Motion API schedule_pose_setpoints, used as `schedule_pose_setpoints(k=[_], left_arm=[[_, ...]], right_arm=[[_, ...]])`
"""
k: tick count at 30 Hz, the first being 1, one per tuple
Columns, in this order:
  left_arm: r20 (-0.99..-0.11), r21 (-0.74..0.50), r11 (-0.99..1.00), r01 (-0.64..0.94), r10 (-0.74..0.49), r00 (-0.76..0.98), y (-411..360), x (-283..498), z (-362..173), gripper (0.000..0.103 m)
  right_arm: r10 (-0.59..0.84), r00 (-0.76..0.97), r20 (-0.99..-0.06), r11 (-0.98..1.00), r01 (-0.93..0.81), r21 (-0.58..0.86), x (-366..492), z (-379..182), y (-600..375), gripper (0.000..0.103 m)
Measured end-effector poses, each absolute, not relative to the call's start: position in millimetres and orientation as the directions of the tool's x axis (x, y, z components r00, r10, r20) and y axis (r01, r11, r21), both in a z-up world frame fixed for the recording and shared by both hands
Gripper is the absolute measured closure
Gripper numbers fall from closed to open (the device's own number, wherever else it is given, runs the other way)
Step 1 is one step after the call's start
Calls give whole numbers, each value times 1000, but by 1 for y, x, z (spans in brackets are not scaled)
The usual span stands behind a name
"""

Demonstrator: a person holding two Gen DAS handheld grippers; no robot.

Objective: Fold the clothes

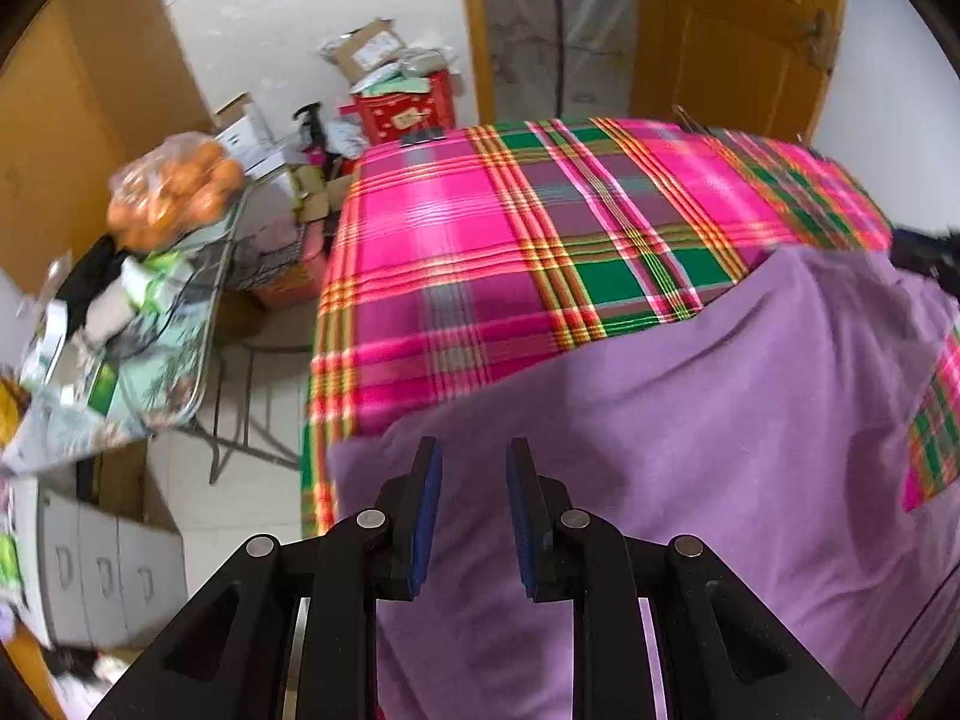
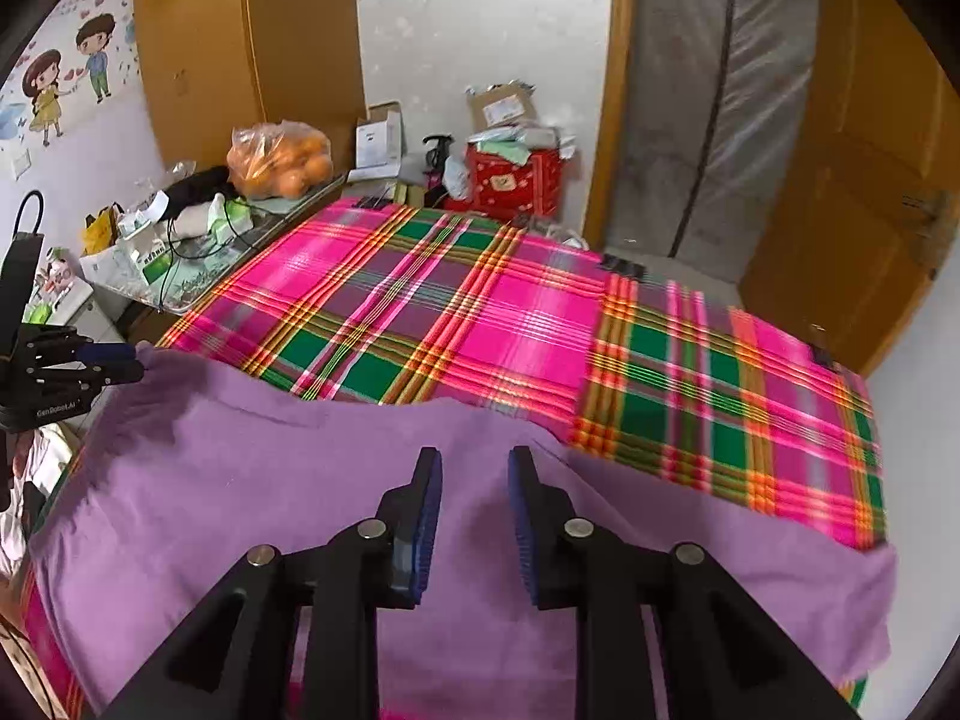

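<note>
A purple garment [image 1: 690, 420] lies flat on a table covered with a pink, green and orange plaid cloth [image 1: 510, 240]. It fills the near part of both views and also shows in the right wrist view [image 2: 270, 468]. My left gripper [image 1: 474, 456] hovers over the garment's near left part, jaws open, nothing between them. My right gripper [image 2: 474, 462] hovers over the garment's middle near its far edge, jaws open and empty. The left gripper also shows at the left edge of the right wrist view [image 2: 114, 360], by the garment's far left corner.
A cluttered side table [image 2: 198, 240] with a bag of oranges [image 2: 282, 159] stands left of the plaid table [image 2: 480, 312]. Boxes and a red box [image 2: 510, 180] sit on the floor behind. A wooden door [image 2: 870, 180] is at the right.
</note>
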State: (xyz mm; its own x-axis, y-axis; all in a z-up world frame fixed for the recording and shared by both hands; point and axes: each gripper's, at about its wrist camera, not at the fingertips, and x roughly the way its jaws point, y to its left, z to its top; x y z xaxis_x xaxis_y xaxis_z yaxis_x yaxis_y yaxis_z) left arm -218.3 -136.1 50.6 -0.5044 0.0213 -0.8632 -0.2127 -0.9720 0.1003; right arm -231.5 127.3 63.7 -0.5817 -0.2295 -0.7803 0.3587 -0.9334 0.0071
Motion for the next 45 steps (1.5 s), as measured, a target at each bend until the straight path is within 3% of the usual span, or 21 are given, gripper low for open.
schedule_pose_setpoints(k=[10, 13, 31, 35, 39, 40, 42, 43, 45], left_arm=[[-885, 134, -960, -245, -5, -466, -131, -252, 18, 79], [-879, 136, -956, -258, 3, -476, -131, -252, 17, 78], [-856, 204, -919, -338, 0, -518, -119, -247, 16, 76], [-864, 178, -924, -340, 18, -502, -120, -251, 16, 81], [-866, 170, -919, -357, 33, -499, -115, -250, 15, 98], [-860, 196, -911, -362, 18, -510, -111, -248, 14, 99], [-848, 239, -898, -368, -8, -531, -105, -246, 13, 100], [-843, 250, -896, -367, -15, -538, -104, -245, 12, 101], [-839, 243, -904, -352, -14, -544, -106, -247, 13, 101]], right_arm=[[-276, -476, -835, -863, 505, -3, -271, 18, 90, 64], [-253, -463, -849, -855, 518, -28, -281, 6, 81, 55], [-293, -415, -861, -788, 615, -28, -282, -8, 68, 52], [-285, -413, -865, -775, 630, -45, -281, -7, 59, 57], [-271, -425, -863, -756, 649, -82, -275, -7, 52, 66], [-272, -425, -864, -752, 654, -85, -274, -7, 50, 72], [-300, -392, -870, -736, 675, -51, -271, -7, 47, 97], [-298, -390, -871, -728, 683, -57, -269, -7, 43, 103], [-263, -421, -868, -708, 695, -123, -262, -8, 34, 103]])
